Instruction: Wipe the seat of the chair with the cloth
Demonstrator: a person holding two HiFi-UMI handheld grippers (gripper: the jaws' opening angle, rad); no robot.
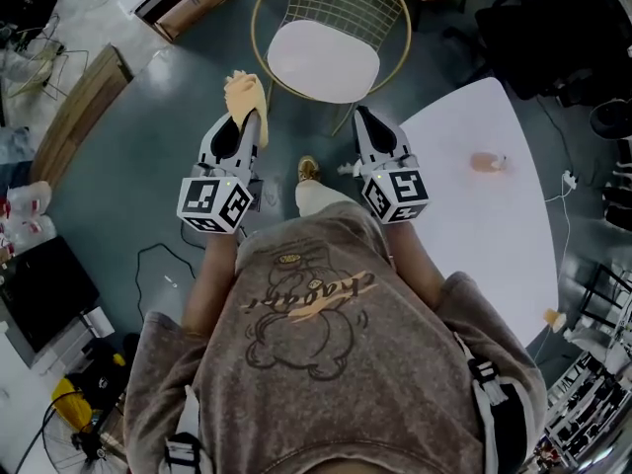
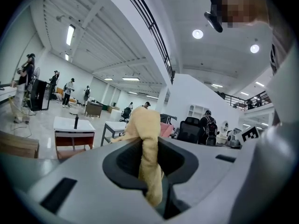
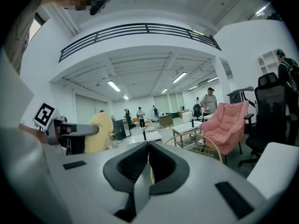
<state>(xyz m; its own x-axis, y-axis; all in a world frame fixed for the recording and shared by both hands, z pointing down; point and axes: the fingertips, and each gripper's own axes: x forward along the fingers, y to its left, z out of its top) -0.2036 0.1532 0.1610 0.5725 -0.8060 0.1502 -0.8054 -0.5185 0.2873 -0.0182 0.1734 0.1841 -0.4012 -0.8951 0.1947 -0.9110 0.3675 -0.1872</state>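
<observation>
At the chair's near-left side we hold the left gripper [image 1: 249,118] with its jaws clamped on the cloth [image 1: 244,93]. In the left gripper view a thin fold of the tan fabric runs down between the jaws, and the rest bunches up above them. The cloth hangs in the air just short of the chair [image 1: 265,8], close to its gold wire frame [image 1: 400,13]. It is not touching the seat [image 1: 323,60], whose white pad lies bare, so we judge that the wiping has not begun.

At the chair's near-right side sits the right gripper [image 3: 148,166]. Its jaws are pressed together with nothing between them, and it points toward the chair. Further right of the chair stands a white table [image 1: 474,196], which plays no part in the task.

Several things could go wrong from here:
- **The grip:** only a narrow pinch of fabric is held, so dragging it across the pad could pull the cloth out of the jaws.
- **The contact:** because the cloth is bunched, we may touch the seat with only a small lump and leave most of the pad unwiped.
- **The approach:** if we come in low from the left, the jaws could catch on the wire frame.
- **The chair:** it looks light, so a firm push could slide it across the floor [image 1: 148,166] while our empty gripper does nothing to steady it.
</observation>
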